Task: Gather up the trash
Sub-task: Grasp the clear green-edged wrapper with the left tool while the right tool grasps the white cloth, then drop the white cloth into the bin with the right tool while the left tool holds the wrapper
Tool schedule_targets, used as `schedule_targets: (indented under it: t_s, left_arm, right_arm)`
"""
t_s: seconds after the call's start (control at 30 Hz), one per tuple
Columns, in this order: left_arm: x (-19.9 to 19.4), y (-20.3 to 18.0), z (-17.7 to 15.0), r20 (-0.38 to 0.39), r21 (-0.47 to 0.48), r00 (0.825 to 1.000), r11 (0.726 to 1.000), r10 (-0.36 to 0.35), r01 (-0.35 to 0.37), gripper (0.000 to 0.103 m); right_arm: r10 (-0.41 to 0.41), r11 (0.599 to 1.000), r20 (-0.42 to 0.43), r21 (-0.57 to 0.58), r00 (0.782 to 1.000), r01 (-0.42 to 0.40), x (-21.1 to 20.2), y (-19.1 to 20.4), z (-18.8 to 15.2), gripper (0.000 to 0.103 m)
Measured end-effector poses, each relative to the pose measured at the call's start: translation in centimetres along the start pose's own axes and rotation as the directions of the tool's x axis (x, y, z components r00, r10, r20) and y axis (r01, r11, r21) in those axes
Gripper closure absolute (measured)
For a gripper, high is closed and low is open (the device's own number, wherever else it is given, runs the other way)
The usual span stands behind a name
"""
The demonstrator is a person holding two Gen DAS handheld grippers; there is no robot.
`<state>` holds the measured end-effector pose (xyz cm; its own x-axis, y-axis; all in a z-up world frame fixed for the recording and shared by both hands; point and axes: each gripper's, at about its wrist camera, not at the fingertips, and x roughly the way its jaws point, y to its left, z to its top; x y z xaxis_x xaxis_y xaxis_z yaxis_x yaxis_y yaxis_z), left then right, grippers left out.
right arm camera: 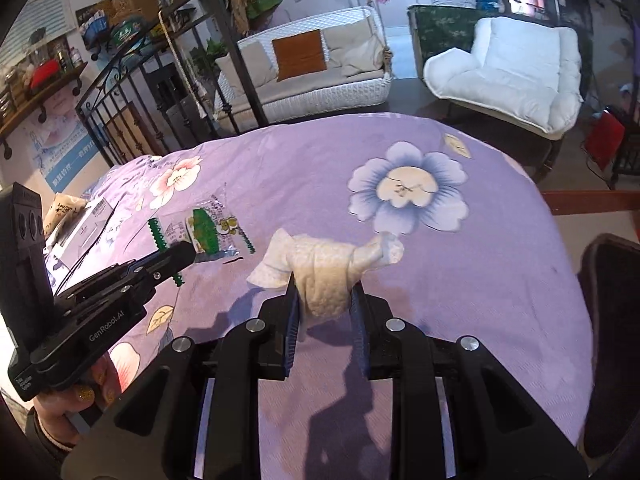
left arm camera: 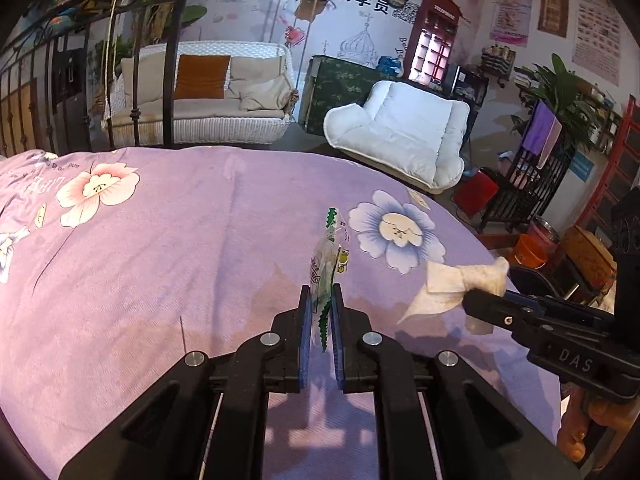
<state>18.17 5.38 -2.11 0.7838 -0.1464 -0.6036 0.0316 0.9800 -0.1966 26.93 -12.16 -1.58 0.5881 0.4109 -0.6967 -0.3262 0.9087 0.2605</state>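
Left tongs (left arm camera: pixel 322 312) clamped on wrapper (left arm camera: pixel 329 256), held upright above the bed (left arm camera: pixel 160 260). Right tongs (right arm camera: pixel 325 304) clamped on crumpled tissue (right arm camera: pixel 328 264), lifted clear of the sheet. Both light, limp; wrapper slick, best pinched at its crimped edge; tissue tears, grip the bunched middle.

The left gripper (left arm camera: pixel 321 308) pinches a clear snack wrapper (left arm camera: pixel 329 264) with green zigzag edges, holding it upright above the purple floral bedspread (left arm camera: pixel 160 248). To its right, the right gripper (left arm camera: pixel 474 300) clamps a crumpled white tissue (left arm camera: pixel 460 280) over the bedspread's edge. Beyond the bed stand a white wicker sofa (left arm camera: pixel 200 128) and a white cushioned chair (left arm camera: pixel 404 132).
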Motion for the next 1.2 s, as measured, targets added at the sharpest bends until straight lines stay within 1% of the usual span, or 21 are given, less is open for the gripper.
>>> schedule_targets:
  t_s: [0.07,0.27,0.5,0.6,0.7,0.87,1.03,1.2]
  left_arm:
    - [-0.4,-1.2,-0.3,0.005,0.024,1.0,1.0,-0.003,0.003,0.093]
    - [-1.0,-4.6,-0.9,0.001,0.073,0.998,0.996,-0.056,0.056,0.093]
    - [-0.8,-8.6,-2.0,-0.016,0.125,0.992,0.984,-0.126,0.127,0.093]
    - [-0.6,-10.4,-2.5,-0.026,0.146,0.986,0.975,-0.165,0.167,0.093]
    - [-0.3,-12.0,-2.8,-0.038,0.175,0.981,0.965,-0.189,0.193,0.093]
    - [0.2,-14.4,-3.2,-0.057,0.217,0.969,0.945,-0.239,0.246,0.093]
    - [0.9,-16.1,-3.3,-0.079,0.227,0.958,0.93,-0.277,0.288,0.093]
    - [1.3,-17.4,-3.6,-0.097,0.247,0.949,0.917,-0.3,0.315,0.093]
  right_arm:
    - [-0.023,1.0,0.021,0.019,1.0,0.022,-1.3,-1.0,-0.7,0.079]
    - [-0.068,0.993,0.073,0.097,0.995,0.061,-5.0,-4.4,-2.6,0.078]
    - [-0.155,0.976,0.121,0.174,0.98,0.133,-8.8,-8.4,-5.0,0.079]
    - [-0.206,0.962,0.14,0.21,0.969,0.174,-10.2,-10.3,-5.8,0.079]
    - [-0.252,0.946,0.147,0.248,0.957,0.211,-11.4,-12.4,-6.5,0.079]
    - [-0.352,0.906,0.137,0.3,0.926,0.3,-12.7,-16.1,-7.4,0.078]
    - [-0.424,0.867,0.108,0.334,0.899,0.369,-12.6,-19.2,-7.7,0.079]
    - [-0.458,0.838,0.072,0.369,0.886,0.403,-11.7,-21.9,-8.2,0.079]
